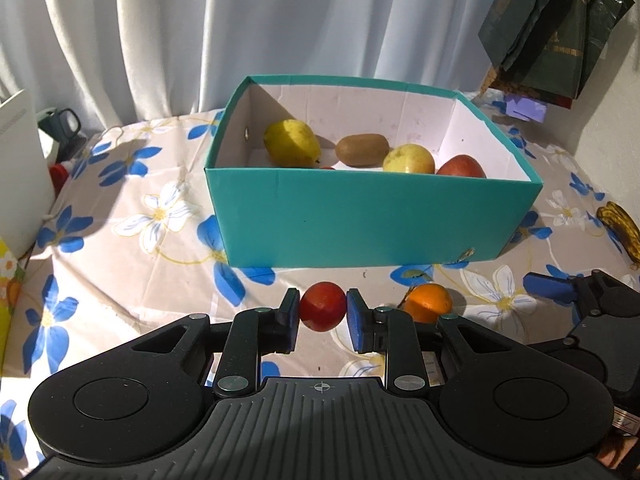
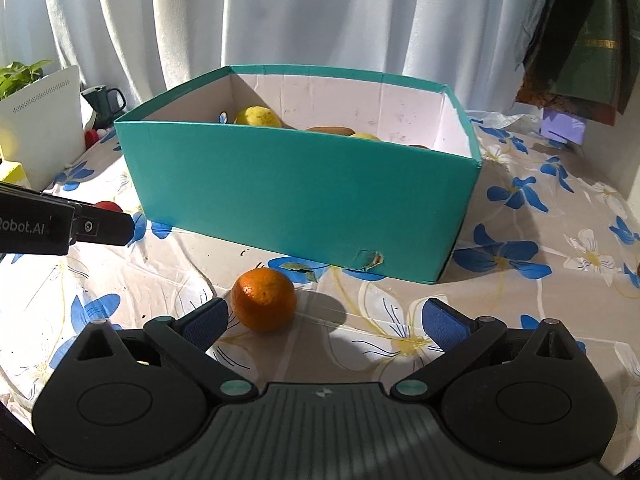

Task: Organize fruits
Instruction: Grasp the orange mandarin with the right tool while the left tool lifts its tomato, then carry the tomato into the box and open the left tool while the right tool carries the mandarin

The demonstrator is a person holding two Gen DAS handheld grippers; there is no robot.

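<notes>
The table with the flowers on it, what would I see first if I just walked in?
Probably the big teal box in the middle of the flowered table, with fruit inside. In front of it, the left gripper is shut on a small red fruit, and an orange sits by the open right gripper.

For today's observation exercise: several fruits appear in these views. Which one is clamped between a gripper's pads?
The small red fruit, held by the left gripper. The orange lies free on the tablecloth; the rest sit inside the teal box.
</notes>
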